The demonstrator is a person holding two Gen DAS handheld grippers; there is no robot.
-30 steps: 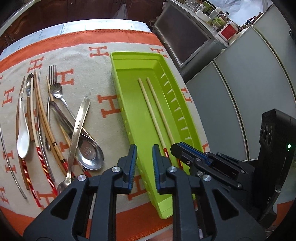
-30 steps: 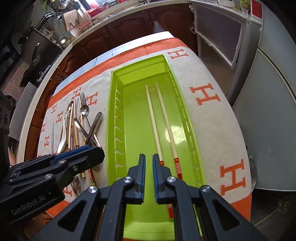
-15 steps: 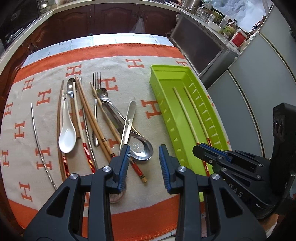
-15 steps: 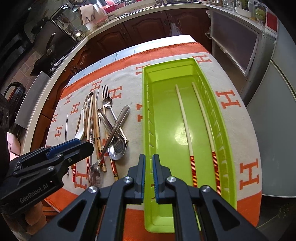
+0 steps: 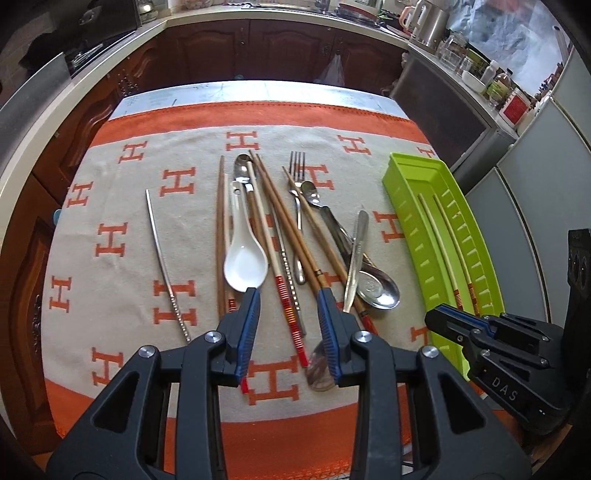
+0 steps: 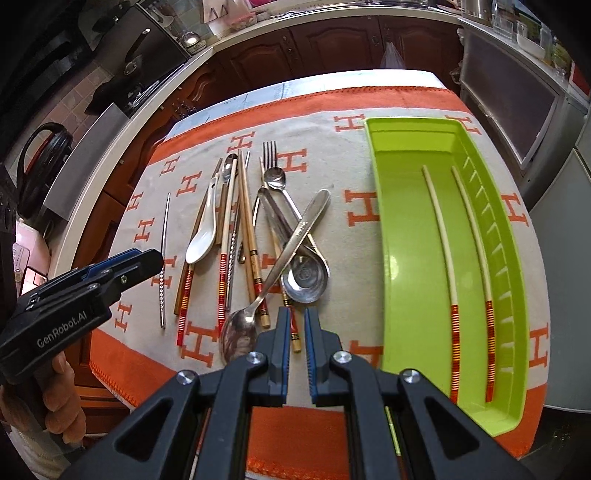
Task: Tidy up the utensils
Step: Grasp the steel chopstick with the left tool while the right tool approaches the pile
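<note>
Hand (image 6: 55,410) only in right view | kettle (image 5: 424,18) only in left

a lime green tray (image 6: 406,229) lies lengthwise on the right side of the cloth, slotted along its right wall. inside it two pale chopsticks (image 6: 443,236) with red and gold banded ends lie side by side, slightly apart. to its left the loose utensils lie in an overlapping heap: a white ceramic spoon (image 5: 245,266), brown wooden chopsticks (image 5: 291,225), a fork (image 5: 297,173), a steel ladle-shaped spoon (image 6: 304,277) and a long steel spoon (image 6: 280,254) crossing it. one thin metal chopstick (image 5: 160,254) lies apart, furthest left.
</note>
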